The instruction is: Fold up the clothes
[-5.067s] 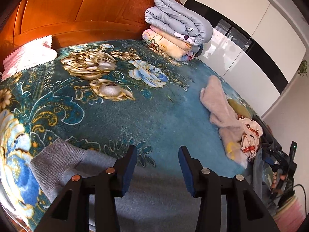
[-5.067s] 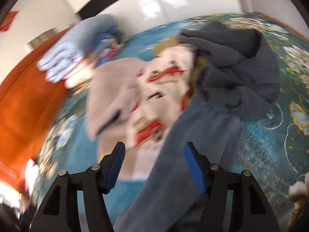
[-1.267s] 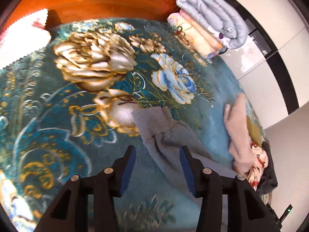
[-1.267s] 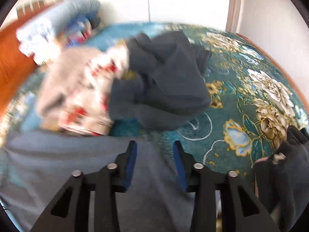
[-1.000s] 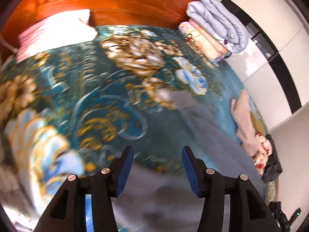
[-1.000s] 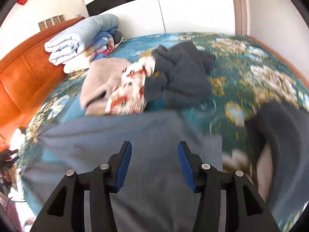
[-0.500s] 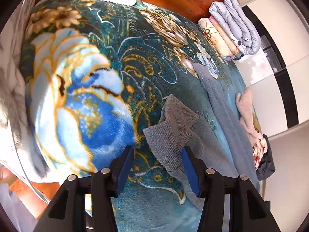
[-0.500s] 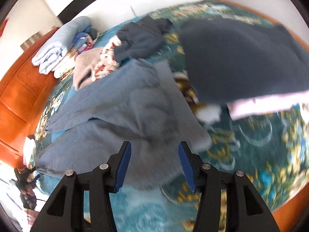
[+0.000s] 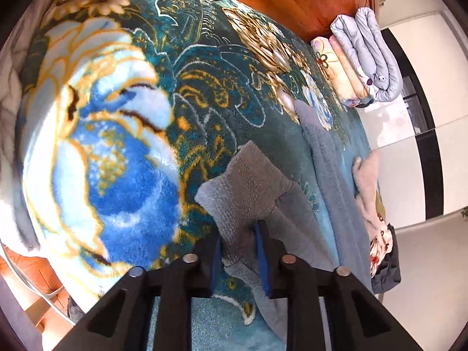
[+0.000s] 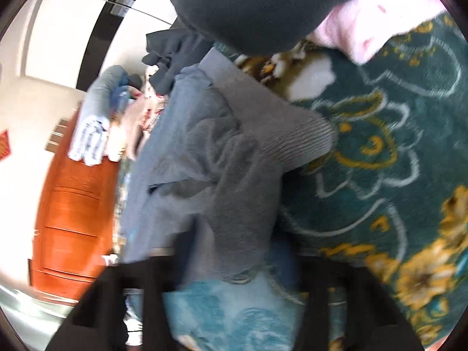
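Left claw (image 9: 238,259) first: its blue-padded jaws stand narrow, pinched onto the ribbed hem corner of the grey fleece sweater (image 9: 251,187), which I have by its near edge on the floral teal plush bedspread (image 9: 117,134). From my left wrist view the garment's long axis runs away from the claw toward the far side of the bed, past the pile of beige and dark unfolded clothes (image 9: 377,225) and on toward the stack of folded quilts (image 9: 362,58) by the orange wooden headboard (image 9: 286,3).

On the right wrist view the picture is smeared by motion. The same sweater (image 10: 204,161) bunches up directly over the right claw (image 10: 234,266), and cloth hides the pads, so I cannot tell for certain whether it has closed on the fabric or only sits under it. A ribbed cuff or hem band sticks out to the right of it, toward the dark charcoal garment with pink lining (image 10: 263,8) near the top of that view.

My judgement: the next move turns on both claws carrying the near hem along that long axis, away from me. The left claw has the firmer, plainly visible hold, so I would lead with it and check the right grip before lifting.
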`<state>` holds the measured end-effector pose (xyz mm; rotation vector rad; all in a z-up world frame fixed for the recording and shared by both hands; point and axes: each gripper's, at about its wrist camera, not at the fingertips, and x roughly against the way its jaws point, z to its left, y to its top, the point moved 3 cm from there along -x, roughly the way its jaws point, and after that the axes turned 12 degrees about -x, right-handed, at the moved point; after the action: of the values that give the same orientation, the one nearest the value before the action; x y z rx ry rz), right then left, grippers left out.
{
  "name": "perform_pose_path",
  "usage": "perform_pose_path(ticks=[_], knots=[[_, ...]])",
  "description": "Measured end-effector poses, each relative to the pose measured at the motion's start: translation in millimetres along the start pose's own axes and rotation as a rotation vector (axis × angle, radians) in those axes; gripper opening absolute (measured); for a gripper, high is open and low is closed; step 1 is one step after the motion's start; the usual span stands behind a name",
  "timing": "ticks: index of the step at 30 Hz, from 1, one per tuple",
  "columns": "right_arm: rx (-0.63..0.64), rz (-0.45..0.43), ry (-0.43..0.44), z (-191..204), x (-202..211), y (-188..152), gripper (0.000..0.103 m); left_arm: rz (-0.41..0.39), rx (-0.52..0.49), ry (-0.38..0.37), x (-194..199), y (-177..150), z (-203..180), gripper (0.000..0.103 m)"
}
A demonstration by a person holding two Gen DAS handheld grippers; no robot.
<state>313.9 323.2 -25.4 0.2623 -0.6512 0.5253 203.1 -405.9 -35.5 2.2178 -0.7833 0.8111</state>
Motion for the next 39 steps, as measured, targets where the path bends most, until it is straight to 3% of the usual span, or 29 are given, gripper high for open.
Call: perform_pose_path(ticks=[2, 5, 9, 15, 20, 26, 30, 39], knots=[[-0.009, -0.011, 0.006, 5.1, 2.0, -1.1, 0.013, -0.018, 0.01, -0.019, 5.1, 8.5, -4.6, 0.012], [-0.021, -0.027, 0.017, 12.7, 5.5, -2.8, 0.011, -0.069, -0.016, -0.058, 29.5, 21.7, -19.8, 0.01], [0.026, -0.102, 0.09, 27.7, 51.0, -11.5, 0.01, -0.16, -0.071, -0.076, 67.9, 26.6, -26.6, 0.01], [0.046, -0.07, 0.106, 31.0, 66.6, -27.4, 0.01, -0.096, -0.019, -0.034, 55.6, 28.7, -13.0, 0.009], [0.073, -0.041, 0.184, 72.8, 50.4, -11.1, 0.01, -0.067, -0.011, -0.011, 48.7, 58.9, -44.4, 0.009], [0.027, -0.063, 0.223, 105.6, 34.8, 39.2, 0.01, 0.056, 0.092, 0.026, 3.0, 107.4, -81.8, 0.01], [-0.003, -0.073, 0.218, 124.3, 8.6, 72.6, 0.01, 0.106, 0.072, 0.114, -45.6, 137.0, -116.0, 0.01], [-0.037, -0.089, 0.103, 134.8, -49.5, 128.2, 0.01, 0.214, 0.055, 0.182, -153.1, 179.4, -158.0, 0.011]])
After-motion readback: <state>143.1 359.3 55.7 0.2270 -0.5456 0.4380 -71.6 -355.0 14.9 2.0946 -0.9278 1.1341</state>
